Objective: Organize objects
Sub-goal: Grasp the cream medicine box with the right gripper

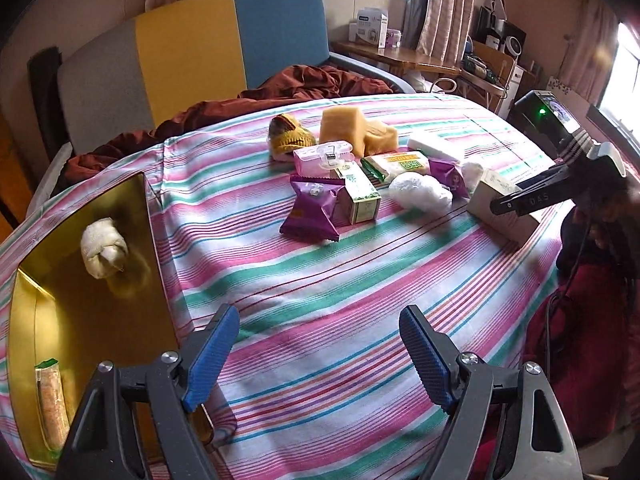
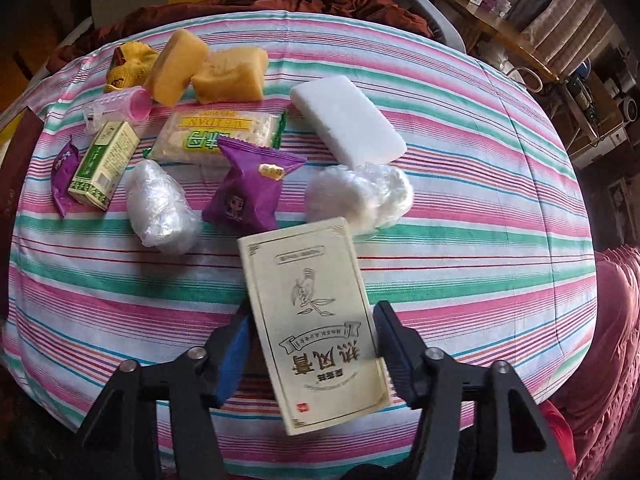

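My right gripper [image 2: 312, 328] is shut on a cream box with Chinese print [image 2: 316, 320] and holds it above the striped cloth; it also shows in the left wrist view [image 1: 500, 208] at the right. My left gripper [image 1: 320, 332] is open and empty over the cloth, beside a gold tray [image 1: 80, 320] at the left that holds a white cloth bundle [image 1: 104, 252] and a wrapped snack stick [image 1: 50, 404]. A pile of objects lies in the middle: purple packets [image 2: 248, 188], a green box [image 2: 106, 160], a biscuit pack [image 2: 216, 136], white wrapped bundles [image 2: 160, 208], yellow sponges [image 2: 228, 74].
A white foam block [image 2: 348, 120], a pink case [image 2: 120, 110] and a yellow knit item [image 2: 130, 64] lie at the far side. A brown blanket [image 1: 304, 84] and a colourful sofa back [image 1: 192, 48] are behind. The table edge drops at the right.
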Demonstrator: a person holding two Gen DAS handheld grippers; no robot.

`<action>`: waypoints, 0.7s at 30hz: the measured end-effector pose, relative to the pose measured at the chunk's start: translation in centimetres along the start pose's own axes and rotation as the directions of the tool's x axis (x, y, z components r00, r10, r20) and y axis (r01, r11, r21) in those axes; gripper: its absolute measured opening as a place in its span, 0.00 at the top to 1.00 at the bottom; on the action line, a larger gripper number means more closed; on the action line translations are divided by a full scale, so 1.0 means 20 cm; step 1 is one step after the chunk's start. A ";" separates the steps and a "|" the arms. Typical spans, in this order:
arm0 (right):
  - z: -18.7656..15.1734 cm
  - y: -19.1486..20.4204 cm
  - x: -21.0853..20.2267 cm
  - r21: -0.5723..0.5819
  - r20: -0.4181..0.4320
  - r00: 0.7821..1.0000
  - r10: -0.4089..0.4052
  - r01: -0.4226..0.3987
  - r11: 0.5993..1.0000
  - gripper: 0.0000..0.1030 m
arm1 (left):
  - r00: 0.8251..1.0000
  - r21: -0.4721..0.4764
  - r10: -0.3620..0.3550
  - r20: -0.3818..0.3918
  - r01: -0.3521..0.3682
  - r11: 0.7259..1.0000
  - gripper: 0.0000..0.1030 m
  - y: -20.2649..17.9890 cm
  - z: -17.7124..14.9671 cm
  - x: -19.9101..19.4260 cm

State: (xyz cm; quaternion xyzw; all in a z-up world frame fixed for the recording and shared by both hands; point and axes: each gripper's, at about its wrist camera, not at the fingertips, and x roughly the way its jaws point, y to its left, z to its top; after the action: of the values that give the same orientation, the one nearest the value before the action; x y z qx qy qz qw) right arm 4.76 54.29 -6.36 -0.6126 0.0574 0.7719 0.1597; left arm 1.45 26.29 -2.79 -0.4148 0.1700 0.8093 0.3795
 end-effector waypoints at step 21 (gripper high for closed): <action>-0.06 -0.01 -0.03 0.088 0.041 0.947 0.317 -0.320 0.943 0.50 | 0.996 -0.102 -0.057 -0.066 0.050 0.994 0.45 0.05 0.31 0.37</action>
State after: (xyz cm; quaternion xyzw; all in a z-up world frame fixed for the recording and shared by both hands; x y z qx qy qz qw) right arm 6.11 54.00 -6.14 -0.5771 0.1894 0.7920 0.0620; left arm -5.42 32.90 -5.03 -0.4654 0.1312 0.7916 0.3736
